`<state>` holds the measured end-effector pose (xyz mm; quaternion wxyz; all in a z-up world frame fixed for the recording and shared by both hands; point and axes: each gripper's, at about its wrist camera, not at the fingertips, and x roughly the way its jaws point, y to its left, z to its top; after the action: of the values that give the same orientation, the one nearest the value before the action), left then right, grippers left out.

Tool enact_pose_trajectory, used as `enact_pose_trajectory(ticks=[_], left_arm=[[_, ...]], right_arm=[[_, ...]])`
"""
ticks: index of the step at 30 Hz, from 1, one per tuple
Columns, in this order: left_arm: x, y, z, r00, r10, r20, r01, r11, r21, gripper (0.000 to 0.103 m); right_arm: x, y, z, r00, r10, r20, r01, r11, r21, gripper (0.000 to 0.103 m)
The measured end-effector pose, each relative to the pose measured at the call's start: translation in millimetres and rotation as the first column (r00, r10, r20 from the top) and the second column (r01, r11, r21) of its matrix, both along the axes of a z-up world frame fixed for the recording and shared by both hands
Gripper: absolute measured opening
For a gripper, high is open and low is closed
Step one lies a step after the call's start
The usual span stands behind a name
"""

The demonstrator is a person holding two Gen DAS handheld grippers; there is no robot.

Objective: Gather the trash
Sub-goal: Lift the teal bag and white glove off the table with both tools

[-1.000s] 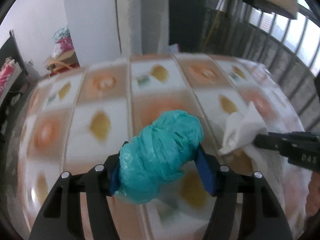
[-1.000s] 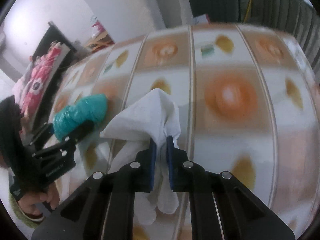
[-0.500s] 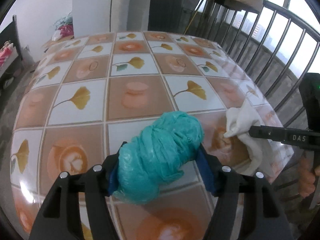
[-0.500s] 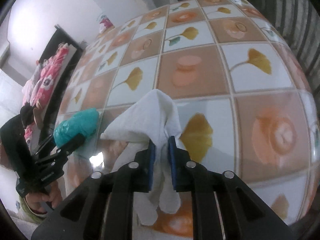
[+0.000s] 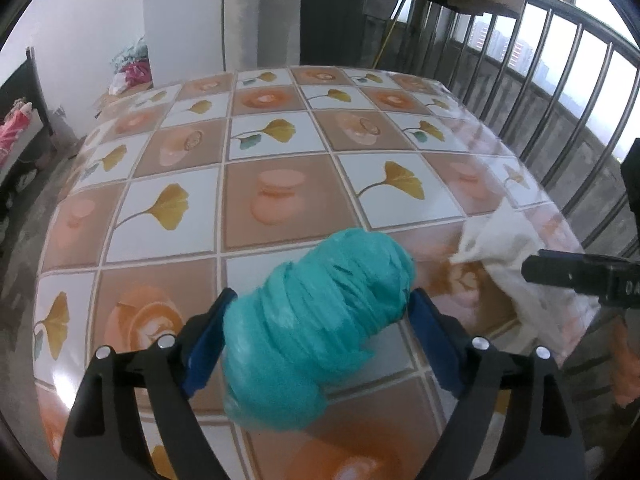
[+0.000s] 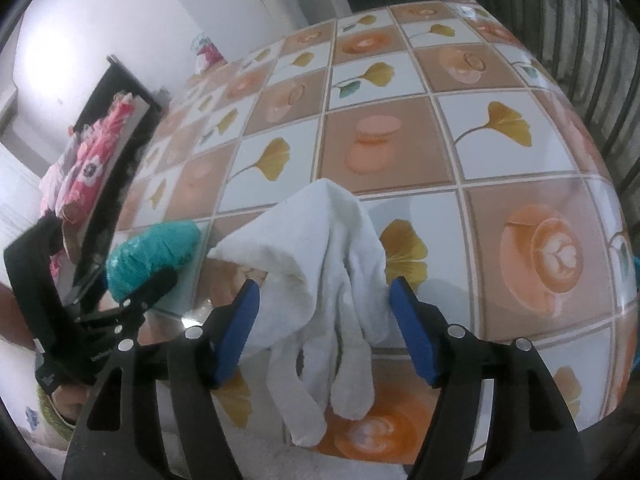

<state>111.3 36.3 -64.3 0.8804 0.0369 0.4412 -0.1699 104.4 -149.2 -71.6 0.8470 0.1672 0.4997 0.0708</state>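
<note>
Table (image 5: 280, 148) covered with a glossy cloth (image 6: 496, 168), printed in squares: white ones with yellow ginkgo leaves, brown ones with orange cups and pale jars. Light reflected on the cloth near the right edge. Cloth hanging over the table edge on the near and left sides.

Left gripper (image 5: 316, 320) over the near part of the table, blue pads (image 5: 202, 344) pressed on both sides of a teal bag (image 5: 316, 320), crumpled into a long bundle. Bag clamped between the fingers, standing up and tilted to the right, above the cloth; contact with the cloth not possible to tell. Same bag (image 6: 152, 256) visible at left in the right wrist view, beside the tissue.

Right gripper (image 6: 324, 320) with fingers wide apart, blue pads (image 6: 236, 332) on each side of a white tissue (image 6: 324, 280) but not squeezing it. Tissue heaped in folds on the cloth near the table edge, loose ends pointing toward the camera. In the left wrist view, tissue (image 5: 504, 248) at the right, just beside the black finger of the other gripper.

Behind the table: white wall (image 5: 80, 28), white pillar (image 5: 260, 12), dark door (image 5: 332, 12). At right, metal railing (image 5: 560, 92) with buildings beyond. At left, dark furniture (image 6: 120, 92) with pink flowered fabric (image 6: 92, 160) on it, grey floor (image 5: 28, 216) below.
</note>
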Motion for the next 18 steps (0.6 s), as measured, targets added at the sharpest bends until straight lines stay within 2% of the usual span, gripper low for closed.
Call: enact_pose_trajectory(ticks=[3, 5, 10, 12, 15, 17, 18], left_arm=[[5, -1, -5, 1.000, 0.019, -0.007, -0.019, 1.000, 0.024, 0.084], [6, 0, -6, 0.999, 0.029, -0.018, -0.029, 1.000, 0.009, 0.082], [2, -2, -7, 1.000, 0.030, 0.006, -0.030, 0.999, 0.030, 0.068], [1, -2, -7, 1.000, 0.026, 0.005, -0.026, 0.999, 0.028, 0.063], [1, -1, -6, 1.000, 0.031, 0.004, -0.031, 0.999, 0.023, 0.056], [3, 0, -5, 0.999, 0.038, -0.002, -0.038, 0.999, 0.015, 0.054], [3, 1, -5, 0.999, 0.039, -0.004, -0.039, 0.999, 0.009, 0.053]], right_arm=[[0, 6, 0, 1.000, 0.012, 0.012, -0.012, 0.999, -0.038, 0.068], [0, 12, 0, 1.000, 0.023, 0.017, -0.021, 0.997, -0.075, 0.068], [-1, 25, -2, 0.998, 0.057, 0.025, -0.052, 0.987, -0.152, 0.067], [-2, 28, -2, 0.998, 0.059, 0.026, -0.054, 0.982, -0.179, 0.062], [-1, 29, -1, 0.998, 0.061, 0.017, -0.057, 0.984, -0.169, 0.047], [0, 29, -1, 0.998, 0.059, 0.008, -0.057, 0.985, -0.161, 0.035], [0, 29, -1, 0.998, 0.057, 0.006, -0.055, 0.986, -0.157, 0.033]])
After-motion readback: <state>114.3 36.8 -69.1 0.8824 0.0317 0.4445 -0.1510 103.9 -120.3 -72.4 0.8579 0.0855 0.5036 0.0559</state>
